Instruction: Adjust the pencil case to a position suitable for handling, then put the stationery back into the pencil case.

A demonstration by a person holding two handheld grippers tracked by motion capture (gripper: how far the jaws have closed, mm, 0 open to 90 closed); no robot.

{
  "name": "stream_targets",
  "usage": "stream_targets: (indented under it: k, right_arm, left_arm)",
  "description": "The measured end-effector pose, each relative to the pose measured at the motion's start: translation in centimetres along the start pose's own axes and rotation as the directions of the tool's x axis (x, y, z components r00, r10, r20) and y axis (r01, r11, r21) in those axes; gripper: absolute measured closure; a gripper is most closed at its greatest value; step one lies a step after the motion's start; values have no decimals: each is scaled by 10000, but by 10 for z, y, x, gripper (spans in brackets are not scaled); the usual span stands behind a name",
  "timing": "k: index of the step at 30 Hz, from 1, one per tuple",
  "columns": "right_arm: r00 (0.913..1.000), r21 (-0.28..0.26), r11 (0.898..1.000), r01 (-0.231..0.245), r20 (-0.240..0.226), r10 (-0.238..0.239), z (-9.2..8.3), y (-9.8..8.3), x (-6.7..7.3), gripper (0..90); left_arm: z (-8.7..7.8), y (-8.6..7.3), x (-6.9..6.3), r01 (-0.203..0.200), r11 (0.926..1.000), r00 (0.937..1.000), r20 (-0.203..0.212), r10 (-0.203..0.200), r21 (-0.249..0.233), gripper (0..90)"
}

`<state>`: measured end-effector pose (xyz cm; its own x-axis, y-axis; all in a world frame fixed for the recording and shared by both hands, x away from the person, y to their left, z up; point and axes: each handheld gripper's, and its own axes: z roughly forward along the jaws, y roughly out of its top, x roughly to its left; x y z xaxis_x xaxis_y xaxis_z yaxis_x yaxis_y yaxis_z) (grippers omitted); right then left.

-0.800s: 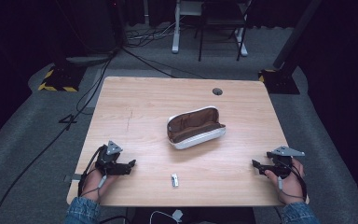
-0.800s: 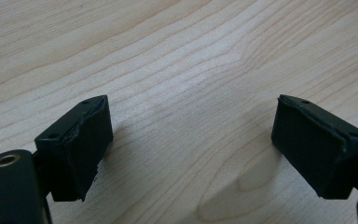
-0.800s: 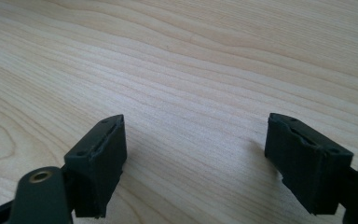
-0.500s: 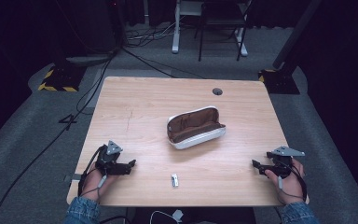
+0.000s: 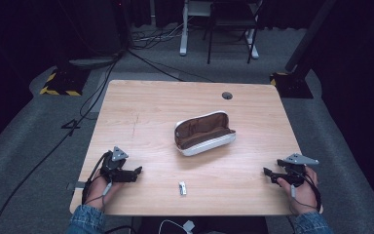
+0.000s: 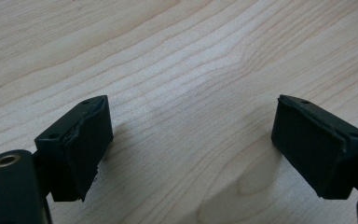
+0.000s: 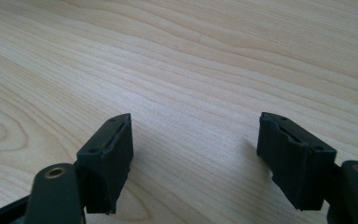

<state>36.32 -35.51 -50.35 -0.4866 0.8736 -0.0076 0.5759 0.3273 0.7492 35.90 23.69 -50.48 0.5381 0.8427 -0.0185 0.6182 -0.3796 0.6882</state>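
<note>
Glasses case (image 5: 204, 133) open mid-bench (image 5: 141, 107); both hand-held grippers, left (image 5: 132, 171) and right (image 5: 269, 172), wide, empty, resting near front corners. Likely risk: small white piece (image 5: 182, 187) knocked off near edge.

Case (image 5: 204, 133): white shell, brown lining, unzipped and lying open with the inside facing up; it rests near the middle of the table (image 5: 141, 107), long side slightly tilted, right end a little nearer the person.
Small item (image 5: 182, 188): tiny, pale, oblong; lies flat on the table, nearer the person than the case, apart from it, close to the near edge. Too small to identify.
</note>
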Motion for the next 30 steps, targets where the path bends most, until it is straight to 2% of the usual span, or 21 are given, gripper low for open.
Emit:
stream_targets:
  k: [4, 18, 30]
  right_arm:
    - [10000, -23, 10000, -50, -34, 50, -2, -2, 1, 295]
    - [9994, -255, 9994, 243, -244, -249, -12, 3, 9, 294]
    - [9931, -552, 9964, 651, -938, -701, -17, 16, 33, 300]
  left_arm:
    - [1, 1, 0, 62, 10000, 10000, 14, -62, 28, 128]
    - [2, 2, -1, 70, 10000, 10000, 44, -70, 17, 128]
    - [2, 2, 0, 7, 10000, 10000, 2, -7, 25, 128]
